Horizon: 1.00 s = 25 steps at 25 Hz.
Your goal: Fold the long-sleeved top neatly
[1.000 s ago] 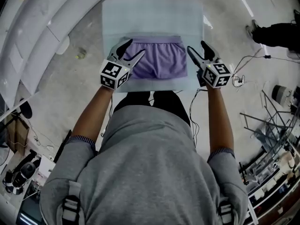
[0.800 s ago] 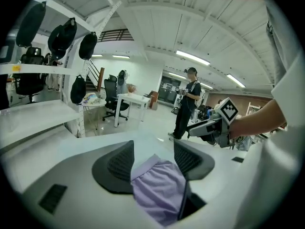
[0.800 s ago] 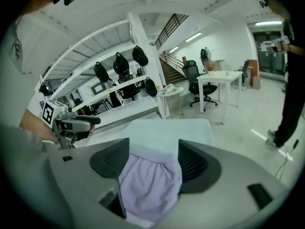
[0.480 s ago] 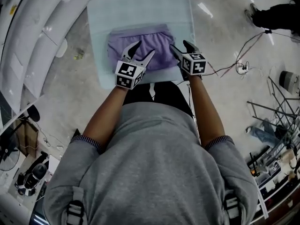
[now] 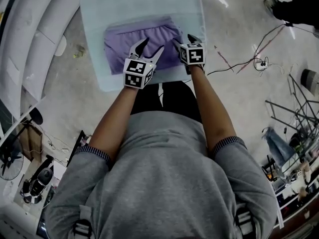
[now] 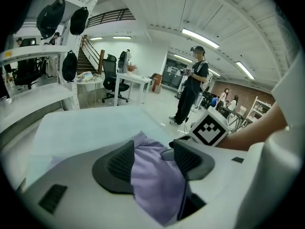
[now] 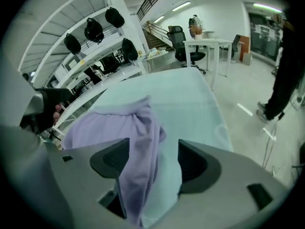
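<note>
Lilac fabric top (image 5: 124, 39), soft rumpled rectangle, on smooth pale-blue table (image 5: 139, 4)

You stand in an open-plan lab-cum-office: long ceiling strip lights (image 6: 201, 38), white desks (image 7: 209, 44) with black swivel chairs (image 6: 112, 74), a railed staircase (image 6: 87, 58), white racks (image 6: 35, 53) hung with black bags (image 6: 50, 16), and loose cables (image 5: 234, 66) across the pale polished floor (image 5: 234, 98).

From the head view we look steeply down over our own shoulders (image 5: 164, 183) onto the pale table (image 5: 142, 4) in the upper middle of the frame. Each gripper view rides low and close behind its jaws, facing out across that table. All three views share the purple top (image 5: 124, 39).
</note>
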Each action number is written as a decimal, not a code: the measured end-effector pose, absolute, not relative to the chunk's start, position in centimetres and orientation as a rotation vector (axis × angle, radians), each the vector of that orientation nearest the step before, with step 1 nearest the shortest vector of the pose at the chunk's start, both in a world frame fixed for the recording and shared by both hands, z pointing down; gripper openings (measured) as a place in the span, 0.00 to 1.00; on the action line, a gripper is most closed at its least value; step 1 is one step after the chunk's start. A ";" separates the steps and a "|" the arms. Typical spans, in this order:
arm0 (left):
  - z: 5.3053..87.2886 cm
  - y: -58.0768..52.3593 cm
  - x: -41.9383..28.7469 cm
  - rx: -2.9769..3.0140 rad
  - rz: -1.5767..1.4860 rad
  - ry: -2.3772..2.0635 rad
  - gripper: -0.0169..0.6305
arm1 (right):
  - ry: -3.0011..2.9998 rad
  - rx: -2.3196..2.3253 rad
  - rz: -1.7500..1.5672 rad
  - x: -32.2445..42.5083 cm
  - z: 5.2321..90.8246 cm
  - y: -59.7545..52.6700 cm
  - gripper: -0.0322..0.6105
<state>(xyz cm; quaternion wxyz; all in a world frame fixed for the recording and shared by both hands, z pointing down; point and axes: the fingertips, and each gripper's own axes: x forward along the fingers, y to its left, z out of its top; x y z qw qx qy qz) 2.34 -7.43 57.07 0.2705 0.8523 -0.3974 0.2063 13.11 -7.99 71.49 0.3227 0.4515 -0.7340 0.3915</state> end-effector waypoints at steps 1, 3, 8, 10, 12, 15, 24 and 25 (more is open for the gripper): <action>57.4 -7.4 2.5 2.290 0.556 -1.072 0.47 | -1.916 1.174 1.021 13.1 72.2 -7.9 0.57; 57.8 -7.3 2.6 2.279 0.558 -1.078 0.47 | -1.908 1.152 0.993 12.7 73.3 -7.9 0.57; 58.5 -7.0 2.2 2.249 0.554 -1.098 0.47 | -1.884 1.117 0.872 11.9 74.2 -8.0 0.55; 58.6 -6.8 2.0 2.239 0.550 -1.113 0.47 | -1.884 1.121 0.827 11.6 74.2 -7.8 0.54; 58.6 -6.7 1.7 2.229 0.546 -1.128 0.47 | -1.897 1.118 0.796 11.0 74.1 -7.6 0.44; 58.8 -6.7 1.2 2.215 0.547 -1.145 0.47 | -1.902 1.123 0.795 10.0 74.0 -7.4 0.31; 58.8 -6.2 0.0 2.177 0.542 -1.195 0.46 | -1.963 1.105 1.149 10.7 73.1 -7.8 0.12; 58.6 -6.1 -0.1 2.178 0.542 -1.198 0.46 | -1.975 1.092 1.173 11.0 72.6 -7.8 0.12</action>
